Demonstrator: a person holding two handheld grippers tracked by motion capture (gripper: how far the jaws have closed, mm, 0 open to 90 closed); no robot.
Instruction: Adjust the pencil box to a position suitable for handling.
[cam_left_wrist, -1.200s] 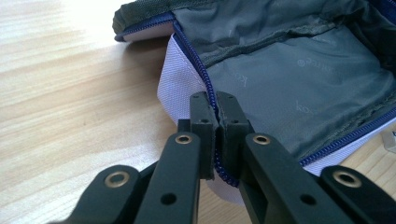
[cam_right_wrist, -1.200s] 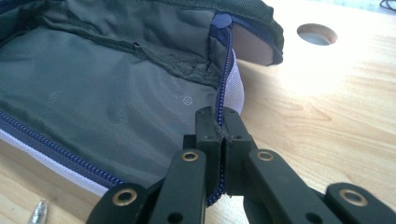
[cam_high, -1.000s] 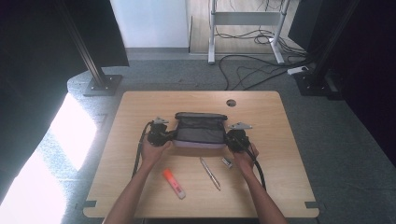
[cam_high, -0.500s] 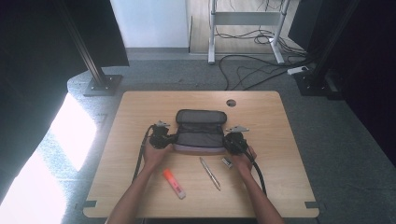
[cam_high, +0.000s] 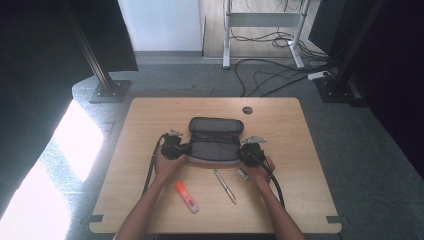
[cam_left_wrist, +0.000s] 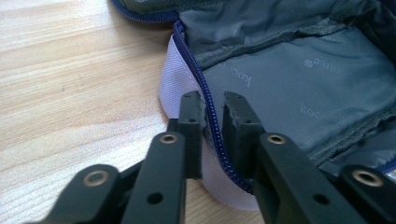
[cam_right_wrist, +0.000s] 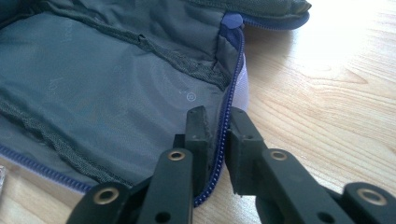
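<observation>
The tabletop (cam_high: 150, 130) is big, flat, light wood w/ rounded corners and a small round hole (cam_high: 248, 110) near the far edge. Lots of bare wood on the left, right and far sides, so there's room to move. The near edge is cut off at the bottom of the high view, and so are the person's arms.

The pencil case (cam_high: 215, 142) lies in the middle of the tabletop. It is soft and long, unzipped and folded open. Inside is smooth grey cloth w/ small printed words, too small to read. A blue zip (cam_left_wrist: 212, 116) w/ tiny teeth runs round its rim, and the outside strip by the zip looks pale purple and woven.

The left gripper (cam_left_wrist: 212, 103) is black hard plastic w/ brass rivets. It sits at the case's left end, jaws on each side of the zip rim. The jaws have just been opening; there's a small gap, and the pads don't look to press the rim, so it's let go.

The right gripper (cam_right_wrist: 219, 121) is at the case's right end, same thing: zip edge btwn the jaws, jaws just been opening, grip let go.

Near the person lie an orange highlighter (cam_high: 186, 196), a thin silver pen (cam_high: 225, 186) and a tiny thing (cam_high: 242, 174), too small to make out.
</observation>
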